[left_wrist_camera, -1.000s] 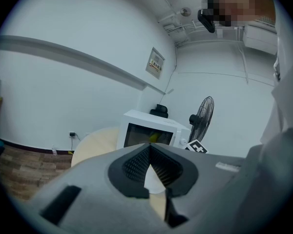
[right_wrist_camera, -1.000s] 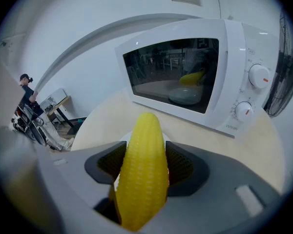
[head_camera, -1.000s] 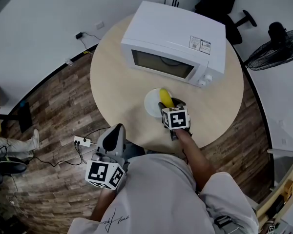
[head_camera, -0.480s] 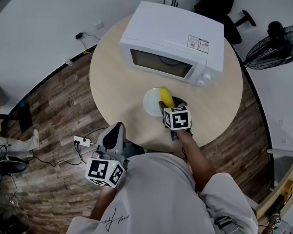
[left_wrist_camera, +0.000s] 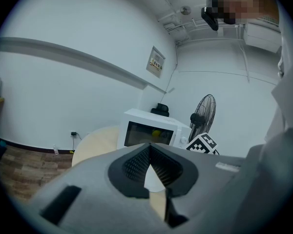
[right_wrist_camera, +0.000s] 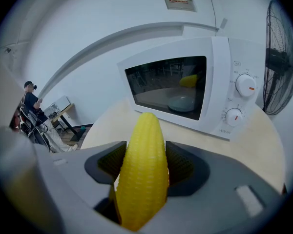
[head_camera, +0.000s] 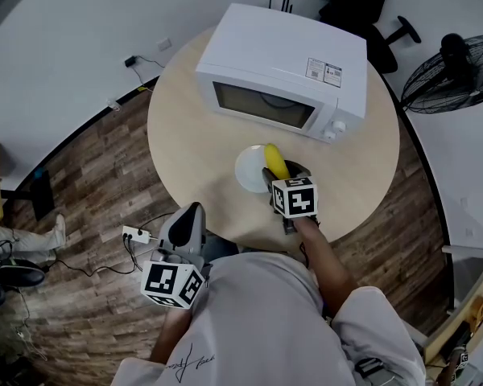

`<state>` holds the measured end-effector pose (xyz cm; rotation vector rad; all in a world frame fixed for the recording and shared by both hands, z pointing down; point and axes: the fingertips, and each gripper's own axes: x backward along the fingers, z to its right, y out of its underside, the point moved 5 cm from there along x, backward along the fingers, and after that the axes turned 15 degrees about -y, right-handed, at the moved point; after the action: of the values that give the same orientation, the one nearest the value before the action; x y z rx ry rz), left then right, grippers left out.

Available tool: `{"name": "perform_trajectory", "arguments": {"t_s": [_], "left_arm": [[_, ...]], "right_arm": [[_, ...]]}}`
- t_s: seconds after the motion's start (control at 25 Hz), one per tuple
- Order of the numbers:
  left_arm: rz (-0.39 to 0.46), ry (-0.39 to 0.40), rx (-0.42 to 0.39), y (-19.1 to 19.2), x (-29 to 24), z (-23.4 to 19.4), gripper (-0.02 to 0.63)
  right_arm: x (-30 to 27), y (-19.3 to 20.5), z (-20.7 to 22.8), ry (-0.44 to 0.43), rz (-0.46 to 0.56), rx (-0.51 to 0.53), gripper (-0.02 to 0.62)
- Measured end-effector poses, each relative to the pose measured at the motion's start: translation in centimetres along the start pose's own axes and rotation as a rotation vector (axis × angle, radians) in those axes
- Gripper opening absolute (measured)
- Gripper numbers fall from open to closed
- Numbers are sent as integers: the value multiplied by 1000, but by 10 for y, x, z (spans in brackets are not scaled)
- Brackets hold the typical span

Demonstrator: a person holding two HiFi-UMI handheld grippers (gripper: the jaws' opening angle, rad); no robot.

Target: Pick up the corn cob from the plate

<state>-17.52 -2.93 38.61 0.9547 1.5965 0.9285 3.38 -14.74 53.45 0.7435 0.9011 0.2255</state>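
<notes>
1. R gripper (right_wrist_camera: pixel 144 165): fingers clamped on the corn cob (right_wrist_camera: pixel 142 172), one pad on each side. The cob's tip points fwd toward the microwave (right_wrist_camera: pixel 195 82).
2. Head view: the cob is over the right edge of the white plate (head_camera: pixel 245 167), on the round tabletop (head_camera: pixel 185 127), just in front of the microwave.
3. Can't tell whether the cob is clear of the plate or touching it; no view shows its underside.
4. L gripper (left_wrist_camera: pixel 150 165): fingers together, nothing btw them. It hangs low by the person's body, off the tabletop's edge, well apart from the plate.
5. Progress, my read: approach and grasp are done. What's left is a clear lift, straight up, w/ the grip kept firm so the tapered cob doesn't slip fwd out of the pads.
</notes>
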Motion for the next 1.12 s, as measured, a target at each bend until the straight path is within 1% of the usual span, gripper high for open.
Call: {"name": "perform_trajectory", "arguments": {"t_s": [1.12], "left_arm": [[-6,-2,3,3,-3,1,-9]], "right_arm": [[36,-17,-16,-50,87,4,264]]}}
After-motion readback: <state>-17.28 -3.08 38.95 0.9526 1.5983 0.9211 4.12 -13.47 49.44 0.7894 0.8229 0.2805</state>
